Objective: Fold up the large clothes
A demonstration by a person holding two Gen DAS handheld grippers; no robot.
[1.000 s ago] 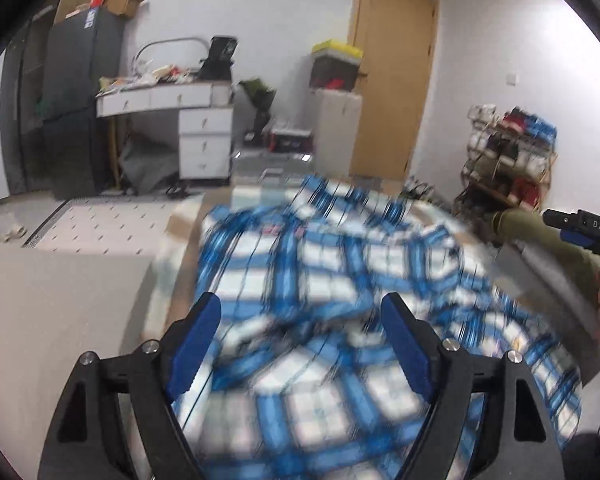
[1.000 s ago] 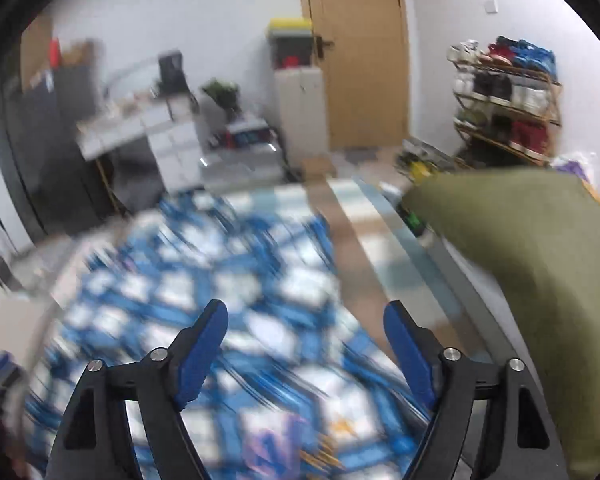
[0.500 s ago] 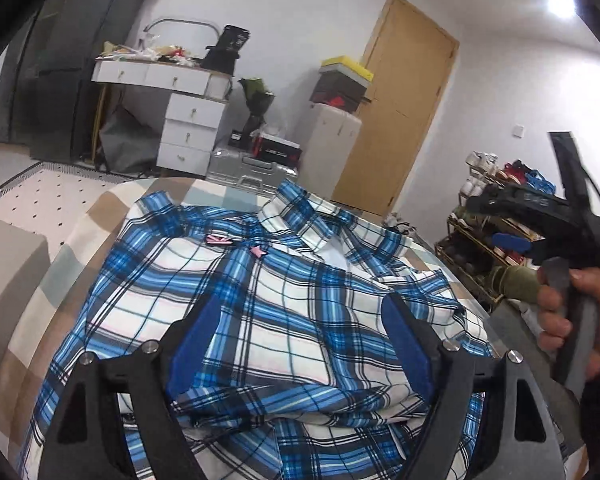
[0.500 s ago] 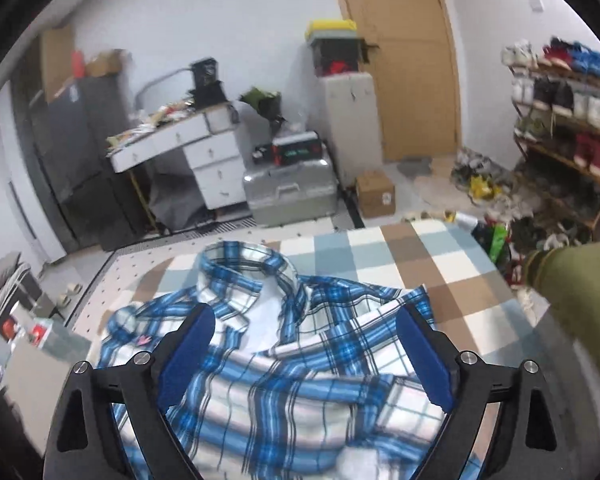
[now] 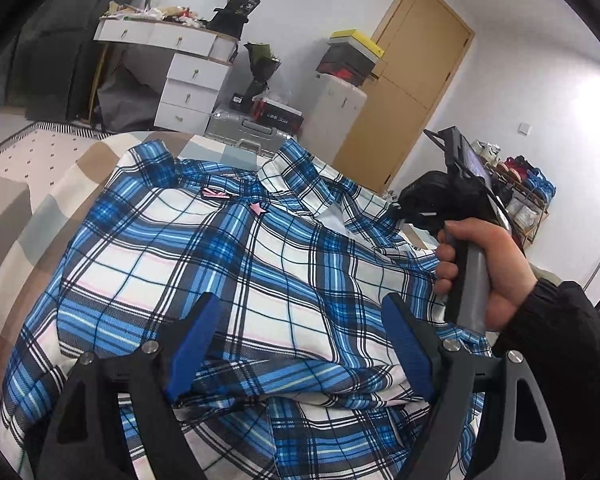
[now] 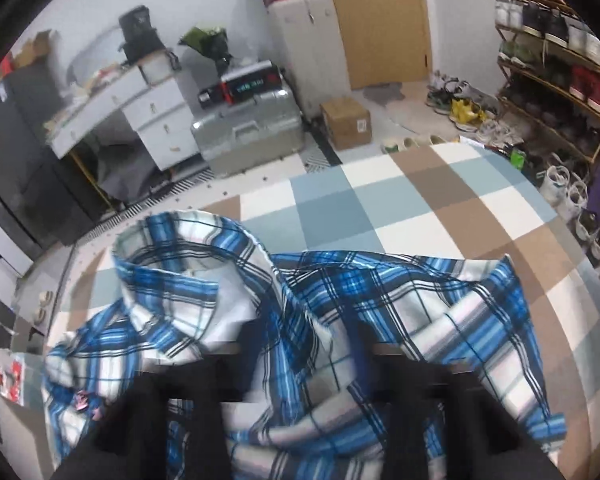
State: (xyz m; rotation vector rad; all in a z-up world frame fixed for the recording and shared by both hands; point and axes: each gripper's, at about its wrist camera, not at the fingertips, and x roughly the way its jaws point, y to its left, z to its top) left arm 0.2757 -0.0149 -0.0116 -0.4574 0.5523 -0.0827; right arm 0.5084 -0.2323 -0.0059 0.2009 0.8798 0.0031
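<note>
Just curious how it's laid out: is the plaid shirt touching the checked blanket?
Touching. The right wrist view shows the plaid shirt lying spread on the checked blanket, with no gap.

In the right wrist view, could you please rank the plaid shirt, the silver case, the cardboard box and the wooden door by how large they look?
1. plaid shirt, though it lies nearest the camera
2. wooden door, partly cut off by the frame
3. silver case
4. cardboard box

The door's true size surely exceeds the shirt's; only apparent size is ranked.
</note>
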